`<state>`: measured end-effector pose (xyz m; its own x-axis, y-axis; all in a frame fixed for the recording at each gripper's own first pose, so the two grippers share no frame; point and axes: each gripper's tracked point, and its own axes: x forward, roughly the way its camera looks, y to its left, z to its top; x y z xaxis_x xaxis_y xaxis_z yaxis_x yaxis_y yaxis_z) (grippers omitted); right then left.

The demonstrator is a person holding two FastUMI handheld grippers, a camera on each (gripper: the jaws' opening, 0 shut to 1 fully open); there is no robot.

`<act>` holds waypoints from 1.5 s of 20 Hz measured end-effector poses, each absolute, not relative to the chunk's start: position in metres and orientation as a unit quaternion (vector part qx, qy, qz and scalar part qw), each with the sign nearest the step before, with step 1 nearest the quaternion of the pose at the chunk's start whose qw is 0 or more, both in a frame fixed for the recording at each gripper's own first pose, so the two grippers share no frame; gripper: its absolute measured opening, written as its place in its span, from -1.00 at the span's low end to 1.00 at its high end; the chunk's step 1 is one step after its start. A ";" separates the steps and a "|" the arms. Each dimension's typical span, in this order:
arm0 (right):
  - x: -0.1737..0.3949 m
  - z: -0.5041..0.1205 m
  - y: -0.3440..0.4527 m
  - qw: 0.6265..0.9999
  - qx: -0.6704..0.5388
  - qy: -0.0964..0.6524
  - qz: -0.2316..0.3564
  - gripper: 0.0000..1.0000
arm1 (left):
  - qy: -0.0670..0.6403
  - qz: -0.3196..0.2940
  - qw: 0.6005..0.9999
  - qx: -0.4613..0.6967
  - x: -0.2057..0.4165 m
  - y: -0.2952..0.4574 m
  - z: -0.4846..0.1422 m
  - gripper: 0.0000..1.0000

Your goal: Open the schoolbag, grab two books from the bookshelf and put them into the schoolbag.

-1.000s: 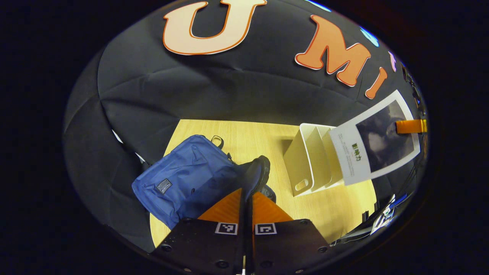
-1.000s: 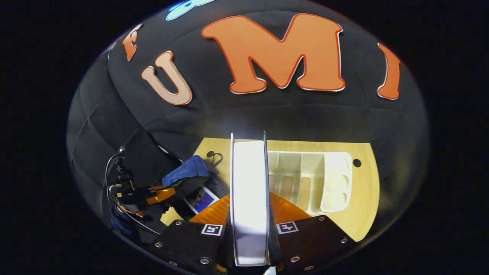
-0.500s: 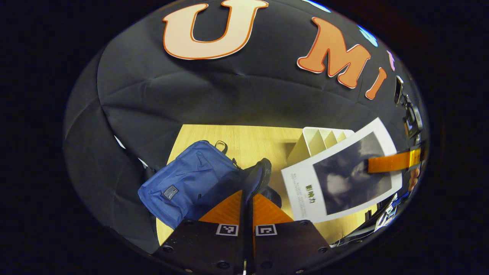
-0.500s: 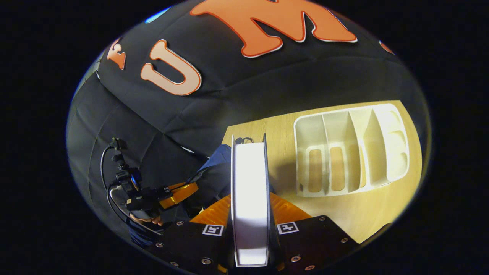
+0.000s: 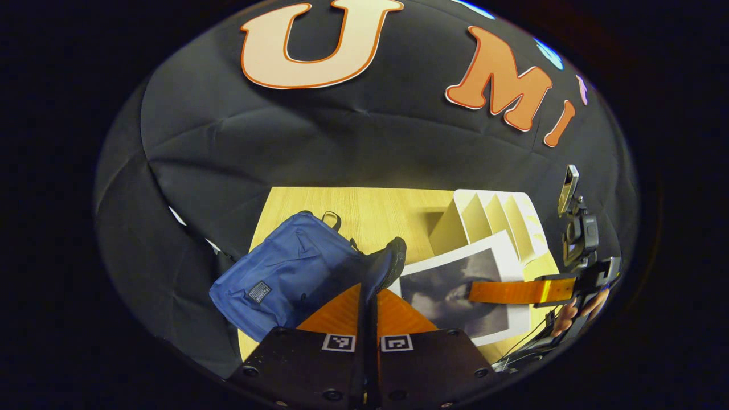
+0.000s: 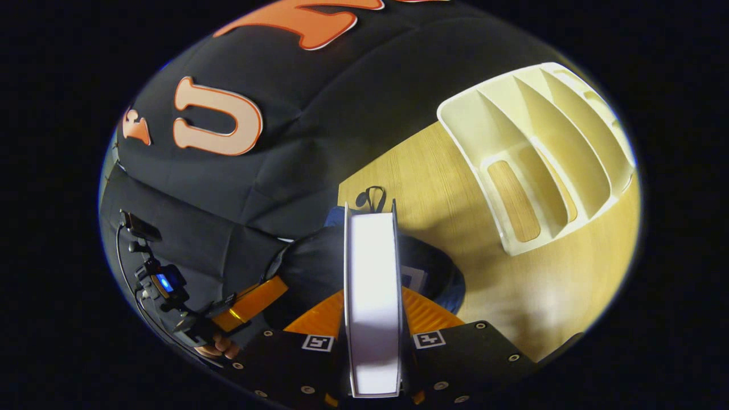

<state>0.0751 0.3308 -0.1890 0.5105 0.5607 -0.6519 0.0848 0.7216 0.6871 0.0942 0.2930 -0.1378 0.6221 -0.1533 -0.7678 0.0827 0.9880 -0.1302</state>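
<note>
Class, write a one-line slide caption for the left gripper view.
Right gripper carries a book toward the blue schoolbag.

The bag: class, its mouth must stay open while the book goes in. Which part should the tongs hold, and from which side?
Hold the dark rim of the flap on the bag, coming from the near side as the left tongs do. That thin raised edge fits between two fingers, and lifting it leaves the opening free for the book in the right tongs.
</note>
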 end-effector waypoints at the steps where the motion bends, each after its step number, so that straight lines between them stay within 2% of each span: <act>1: 0.073 -0.194 0.336 0.799 0.349 0.469 0.142 -0.29 | 0.430 -0.067 0.899 -0.044 0.095 0.293 -0.138 -0.95; 10: 0.080 -0.248 0.396 0.766 0.451 0.449 0.095 -0.28 | 0.429 -0.085 0.898 -0.050 0.092 0.291 -0.138 -0.96; 13: 0.086 -0.257 0.406 0.759 0.476 0.434 0.094 -0.29 | 0.431 -0.093 0.896 -0.058 0.089 0.284 -0.138 -0.96; 14: 0.087 -0.261 0.410 0.756 0.485 0.430 0.091 -0.29 | 0.433 -0.097 0.894 -0.059 0.087 0.281 -0.140 -0.88; 16: 0.085 -0.266 0.421 0.748 0.498 0.428 0.092 -0.28 | 0.438 -0.105 0.891 -0.060 0.084 0.274 -0.141 -0.96; 22: 0.094 -0.289 0.451 0.741 0.507 0.426 0.112 -0.28 | 0.447 -0.122 0.884 -0.058 0.078 0.259 -0.142 -0.96; 23: 0.097 -0.291 0.455 0.735 0.513 0.428 0.115 -0.50 | 0.447 -0.122 0.884 -0.058 0.078 0.258 -0.142 -0.95; 24: 0.096 -0.294 0.457 0.726 0.520 0.434 0.119 -0.27 | 0.447 -0.122 0.884 -0.056 0.077 0.259 -0.142 -0.95; 25: 0.096 -0.296 0.459 0.717 0.526 0.442 0.119 -0.27 | 0.446 -0.121 0.885 -0.054 0.077 0.260 -0.141 -0.95; 26: 0.092 -0.300 0.458 0.715 0.519 0.456 0.105 -0.46 | 0.445 -0.119 0.886 -0.052 0.079 0.262 -0.141 -0.95; 27: 0.091 -0.304 0.452 0.724 0.503 0.464 0.088 -0.16 | 0.446 -0.115 0.886 -0.049 0.078 0.265 -0.142 -0.95; 28: 0.093 -0.307 0.445 0.736 0.486 0.464 0.079 -0.04 | 0.445 -0.114 0.887 -0.050 0.078 0.266 -0.141 -0.95; 29: 0.095 -0.300 0.437 0.749 0.474 0.456 0.081 -0.19 | 0.444 -0.112 0.887 -0.052 0.078 0.267 -0.141 -0.95; 30: 0.094 -0.299 0.431 0.760 0.455 0.456 0.082 0.19 | 0.443 -0.111 0.888 -0.054 0.078 0.268 -0.142 -0.96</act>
